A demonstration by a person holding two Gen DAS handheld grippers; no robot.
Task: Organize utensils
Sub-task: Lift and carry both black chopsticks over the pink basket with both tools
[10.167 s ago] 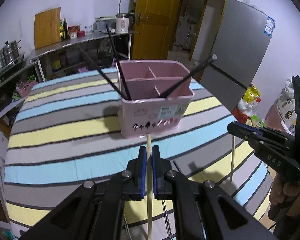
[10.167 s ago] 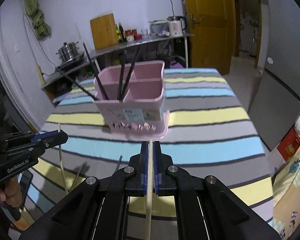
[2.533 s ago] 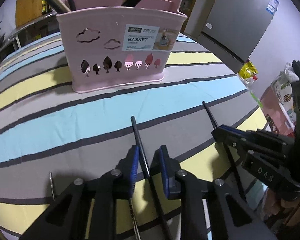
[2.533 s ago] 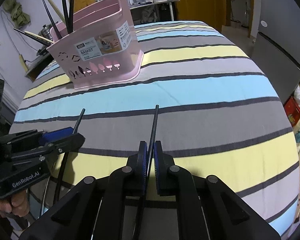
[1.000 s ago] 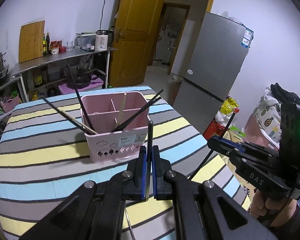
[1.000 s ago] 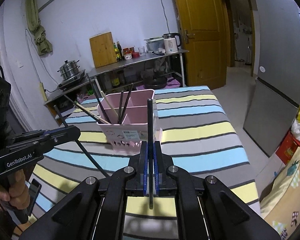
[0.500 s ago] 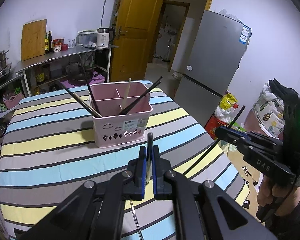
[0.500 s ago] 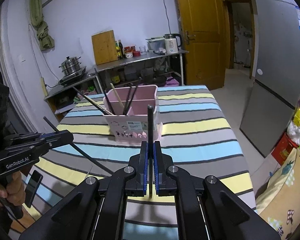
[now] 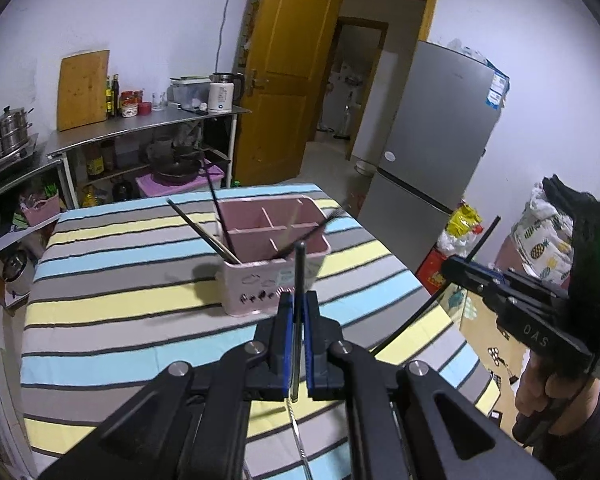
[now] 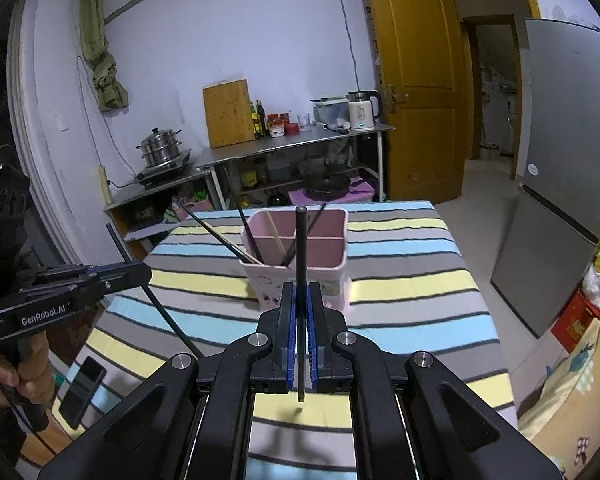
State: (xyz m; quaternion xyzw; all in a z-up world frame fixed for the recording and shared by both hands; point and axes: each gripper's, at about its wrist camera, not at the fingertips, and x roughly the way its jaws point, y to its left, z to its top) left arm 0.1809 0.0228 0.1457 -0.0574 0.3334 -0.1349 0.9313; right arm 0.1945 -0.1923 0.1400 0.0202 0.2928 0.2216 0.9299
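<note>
Chopsticks up off the cloth, one in each gripper

Chopsticks are the business here: the left gripper [image 9: 295,322] has its jaws pinched on a dark chopstick [image 9: 299,280] standing nearly upright, and the right gripper [image 10: 301,322] has its jaws pinched on another black chopstick [image 10: 301,264], also upright. Both sticks hang in the air in front of the pink basket [image 9: 274,264], which sits on the striped worktop [image 9: 120,304] with several sticks already leaning in its compartments.

To my eye these are light, stiff, thin and smooth rods, so they can swivel or slip between flat pads. Each is held low on its length, which leaves a long top-heavy end; a hold nearer the middle would likely steady it. The basket looks light too and may shift if a stick knocks its rim.

Against the frames from a couple of seconds back, both sticks lay flat on the cloth close under the basket, the left jaws apart around theirs. Now both are lifted and upright, and the grippers stand higher and farther from the basket. One thin metal utensil [image 9: 300,436] lies on the cloth below the left gripper.
</note>
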